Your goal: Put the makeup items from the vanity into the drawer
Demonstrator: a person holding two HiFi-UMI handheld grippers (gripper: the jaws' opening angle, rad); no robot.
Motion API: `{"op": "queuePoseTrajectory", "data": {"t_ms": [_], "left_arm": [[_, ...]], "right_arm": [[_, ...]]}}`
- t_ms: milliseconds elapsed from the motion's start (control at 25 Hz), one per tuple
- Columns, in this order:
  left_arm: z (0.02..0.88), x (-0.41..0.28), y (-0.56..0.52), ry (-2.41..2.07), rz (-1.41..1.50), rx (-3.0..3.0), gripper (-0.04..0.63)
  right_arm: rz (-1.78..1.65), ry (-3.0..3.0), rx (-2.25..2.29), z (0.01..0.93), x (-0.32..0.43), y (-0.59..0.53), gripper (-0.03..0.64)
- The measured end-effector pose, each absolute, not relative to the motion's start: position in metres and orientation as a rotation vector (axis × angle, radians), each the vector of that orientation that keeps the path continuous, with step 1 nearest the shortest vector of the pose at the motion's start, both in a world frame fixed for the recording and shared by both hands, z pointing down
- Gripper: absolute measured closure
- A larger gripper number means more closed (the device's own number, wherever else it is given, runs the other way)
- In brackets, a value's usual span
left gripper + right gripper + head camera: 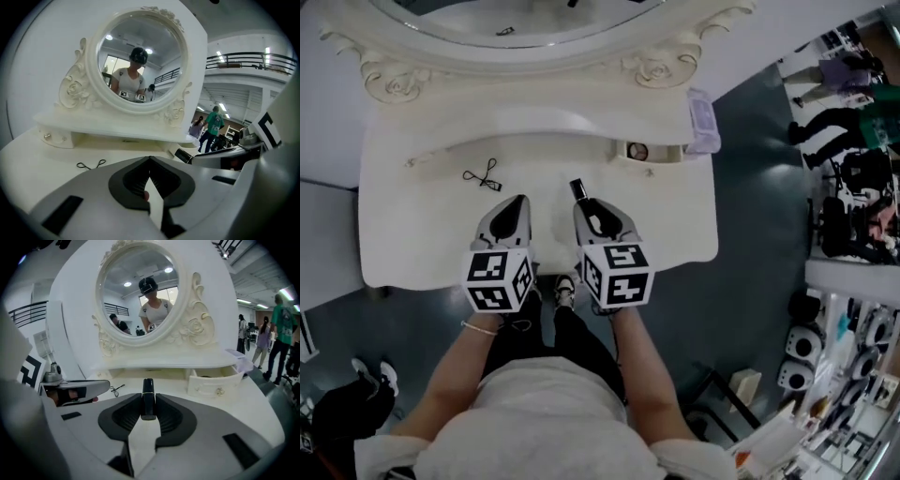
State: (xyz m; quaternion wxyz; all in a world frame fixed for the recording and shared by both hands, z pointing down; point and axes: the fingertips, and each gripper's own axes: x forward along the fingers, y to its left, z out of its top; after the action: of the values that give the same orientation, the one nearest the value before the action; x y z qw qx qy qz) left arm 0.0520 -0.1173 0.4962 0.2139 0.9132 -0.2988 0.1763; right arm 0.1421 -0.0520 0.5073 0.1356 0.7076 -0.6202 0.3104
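A black lipstick tube (pixel 148 399) stands upright between my right gripper's (pixel 148 409) pads, which are shut on it. In the head view its tip (pixel 577 190) sticks out ahead of the right gripper (pixel 586 208) over the white vanity top (pixel 412 244). Beside it, my left gripper (pixel 517 202) is held at the same height; its jaws (pixel 150 164) meet at the tips with nothing in them. The small drawer (pixel 654 153) under the mirror shelf stands open at the right, with a round item (pixel 637 150) inside. A black wire eyelash curler (pixel 482 175) lies on the top to the left.
An ornate round mirror (pixel 138 291) rises behind the shelf. A lavender packet (pixel 703 122) lies on the shelf's right end. A second small drawer (pixel 55 137) at the left is shut. People (pixel 834 103) and shelves of gear stand to the right, across the grey floor.
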Motion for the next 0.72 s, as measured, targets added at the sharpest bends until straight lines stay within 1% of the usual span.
{"op": "queuePoseTrajectory", "data": {"t_ms": [400,720], "left_arm": [[0.479,0.13,-0.095,-0.601,0.514,2.634,0.594],[0.477,0.171,-0.096,-0.52,0.529,2.665,0.594]], "right_arm": [[0.967,-1.601,2.304,0.486,0.227,-0.016,0.517],[1.029,-1.493,2.383,0.489,0.274,-0.011,0.517]]}}
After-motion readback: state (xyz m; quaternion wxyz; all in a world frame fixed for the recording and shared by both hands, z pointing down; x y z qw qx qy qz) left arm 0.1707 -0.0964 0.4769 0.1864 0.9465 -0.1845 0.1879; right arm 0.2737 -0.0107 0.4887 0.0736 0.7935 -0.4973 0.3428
